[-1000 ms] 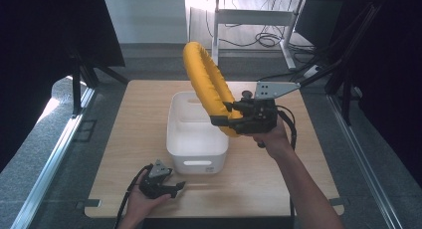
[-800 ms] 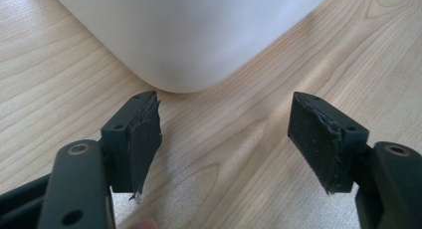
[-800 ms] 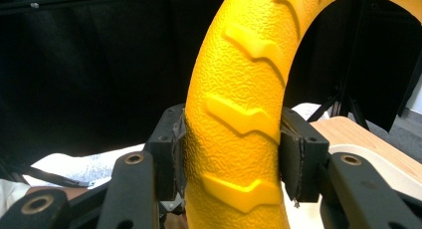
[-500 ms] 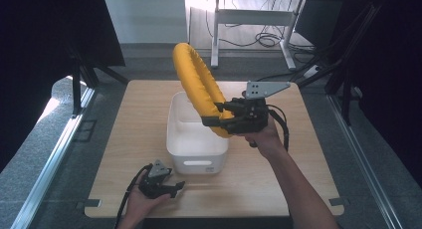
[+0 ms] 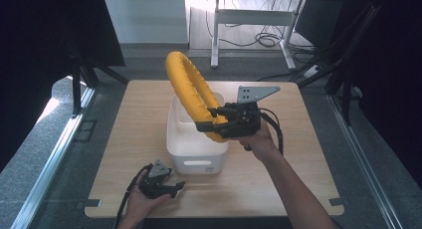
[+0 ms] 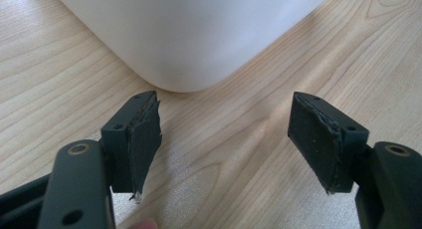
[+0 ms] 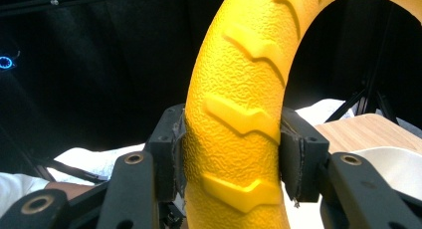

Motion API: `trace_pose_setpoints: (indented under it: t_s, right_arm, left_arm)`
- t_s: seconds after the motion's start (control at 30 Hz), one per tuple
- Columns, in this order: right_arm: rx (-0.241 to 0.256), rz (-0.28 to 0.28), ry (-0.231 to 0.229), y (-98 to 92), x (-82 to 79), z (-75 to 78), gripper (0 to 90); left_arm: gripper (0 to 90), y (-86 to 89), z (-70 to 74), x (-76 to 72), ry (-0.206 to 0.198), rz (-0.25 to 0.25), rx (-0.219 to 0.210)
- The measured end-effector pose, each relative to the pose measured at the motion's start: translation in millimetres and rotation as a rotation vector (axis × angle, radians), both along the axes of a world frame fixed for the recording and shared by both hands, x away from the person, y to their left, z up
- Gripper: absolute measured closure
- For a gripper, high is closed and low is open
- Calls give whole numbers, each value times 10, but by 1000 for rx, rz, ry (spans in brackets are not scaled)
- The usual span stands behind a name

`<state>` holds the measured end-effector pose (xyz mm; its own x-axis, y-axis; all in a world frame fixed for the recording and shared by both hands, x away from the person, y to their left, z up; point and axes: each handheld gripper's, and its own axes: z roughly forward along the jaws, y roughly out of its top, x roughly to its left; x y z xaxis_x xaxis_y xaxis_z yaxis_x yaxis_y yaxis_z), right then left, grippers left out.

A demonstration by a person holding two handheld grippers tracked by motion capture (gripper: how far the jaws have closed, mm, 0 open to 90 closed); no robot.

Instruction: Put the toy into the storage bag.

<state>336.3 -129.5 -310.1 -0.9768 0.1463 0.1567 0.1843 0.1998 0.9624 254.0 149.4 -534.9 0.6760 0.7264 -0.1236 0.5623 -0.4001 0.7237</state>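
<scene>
The yellow ring (image 7: 244,119) is clamped between the right gripper (image 7: 234,154) jaws, held above the white bin (image 5: 195,142). The left gripper (image 6: 224,139) is spread wide open, nothing gripped.

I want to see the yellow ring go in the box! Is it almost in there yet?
Almost! Done: the right gripper has clamped the yellow ring and holds it in the air, over the white bin. Happening now: the ring hangs tilted above the opening, not inside yet. Left to do, probably: lower it in and let go. The left gripper rests open on the table by the bin's corner.
</scene>
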Motion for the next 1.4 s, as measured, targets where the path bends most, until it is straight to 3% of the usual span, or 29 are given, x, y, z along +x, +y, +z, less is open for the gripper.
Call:
trace_pose_setpoints:
  t_s: [0.83, 1.4]
  right_arm:
    - [-26, 36, 26, 93, 4, -141, 516]
    - [-53, 57, 69, 137, 70, -287, 515]
  left_arm:
    - [290, 2, -10, 8, 2, -12, 14]
    - [290, -1, -15, 11, 6, -11, 14]
